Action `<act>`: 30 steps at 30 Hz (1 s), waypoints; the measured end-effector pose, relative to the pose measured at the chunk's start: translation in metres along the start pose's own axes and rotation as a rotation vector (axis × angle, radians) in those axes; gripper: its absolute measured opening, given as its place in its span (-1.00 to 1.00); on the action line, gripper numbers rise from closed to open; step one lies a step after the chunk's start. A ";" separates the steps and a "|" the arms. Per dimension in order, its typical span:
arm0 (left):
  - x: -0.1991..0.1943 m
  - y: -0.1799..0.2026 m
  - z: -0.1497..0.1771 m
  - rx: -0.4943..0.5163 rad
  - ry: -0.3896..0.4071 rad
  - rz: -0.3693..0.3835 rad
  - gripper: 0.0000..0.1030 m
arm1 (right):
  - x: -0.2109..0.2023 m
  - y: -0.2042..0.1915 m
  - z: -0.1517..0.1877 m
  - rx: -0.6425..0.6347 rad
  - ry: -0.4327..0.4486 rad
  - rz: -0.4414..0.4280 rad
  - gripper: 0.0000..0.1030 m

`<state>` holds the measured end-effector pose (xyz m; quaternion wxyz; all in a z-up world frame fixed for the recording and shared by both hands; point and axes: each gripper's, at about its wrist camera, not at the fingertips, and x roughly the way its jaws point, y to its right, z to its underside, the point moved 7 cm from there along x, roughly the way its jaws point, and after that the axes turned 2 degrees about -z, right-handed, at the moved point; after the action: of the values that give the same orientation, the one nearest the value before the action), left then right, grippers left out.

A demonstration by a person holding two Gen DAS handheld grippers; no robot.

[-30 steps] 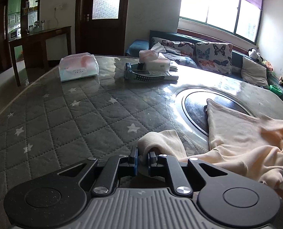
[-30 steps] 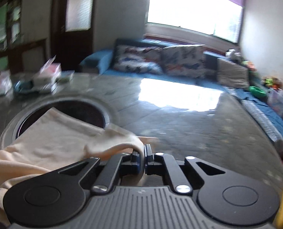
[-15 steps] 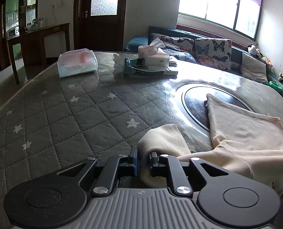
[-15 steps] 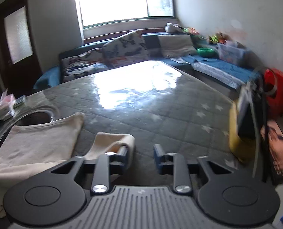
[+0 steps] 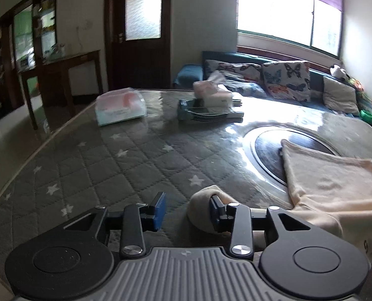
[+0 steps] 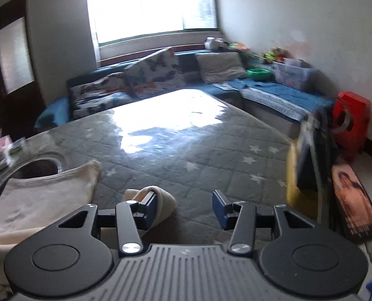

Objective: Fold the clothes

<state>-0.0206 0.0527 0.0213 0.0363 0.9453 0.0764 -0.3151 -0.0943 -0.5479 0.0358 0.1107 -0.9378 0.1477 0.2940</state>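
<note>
A cream garment (image 5: pixel 331 180) lies spread on the grey quilted star-pattern table (image 5: pixel 98 165), partly over a round dark inset. My left gripper (image 5: pixel 187 212) hovers at its near left corner. Its jaws are opening, and a rolled cloth end (image 5: pixel 202 198) drapes over the right finger only, not pinched. In the right wrist view the same garment (image 6: pixel 48 195) lies at the left. My right gripper (image 6: pixel 186 208) is at its near right corner, jaws opening. A cloth fold (image 6: pixel 164 199) rests against the left finger, and the gap beyond it is empty.
A tissue pack (image 5: pixel 120 109) and a tissue box (image 5: pixel 212 92) on a dark tray stand at the table's far side. A round inset (image 5: pixel 268 150) sits mid-table. A sofa (image 6: pixel 160 85) runs behind. A yellow object (image 6: pixel 292 173) and a red box (image 6: pixel 352 123) stand off the table's right edge.
Both grippers were shut on cloth ends and have let go, their jaws now apart. The right gripper swung to the right and rolled. The garment has settled flatter on the table.
</note>
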 end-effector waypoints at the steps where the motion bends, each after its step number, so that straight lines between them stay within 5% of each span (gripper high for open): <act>1: 0.002 -0.002 0.001 -0.012 -0.010 -0.001 -0.22 | 0.002 -0.002 0.005 -0.024 -0.025 -0.005 -0.04; 11: -0.004 0.012 -0.010 0.039 0.030 0.040 -0.16 | 0.015 -0.036 0.016 -0.245 -0.100 -0.042 0.23; 18: 0.018 0.023 -0.001 0.060 -0.042 0.062 -0.15 | 0.050 -0.065 0.022 -0.384 -0.152 -0.041 0.26; 27: 0.039 0.017 0.016 0.072 -0.103 0.014 -0.15 | 0.056 -0.028 -0.015 -0.369 -0.014 0.191 0.27; 30: 0.035 0.018 0.014 0.071 -0.093 0.017 -0.15 | 0.046 -0.029 -0.016 -0.356 -0.027 0.100 0.29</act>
<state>0.0017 0.0372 -0.0109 0.0088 0.9309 0.0553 -0.3611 -0.0402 -0.5354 0.0252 -0.0696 -0.9300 0.1383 0.3332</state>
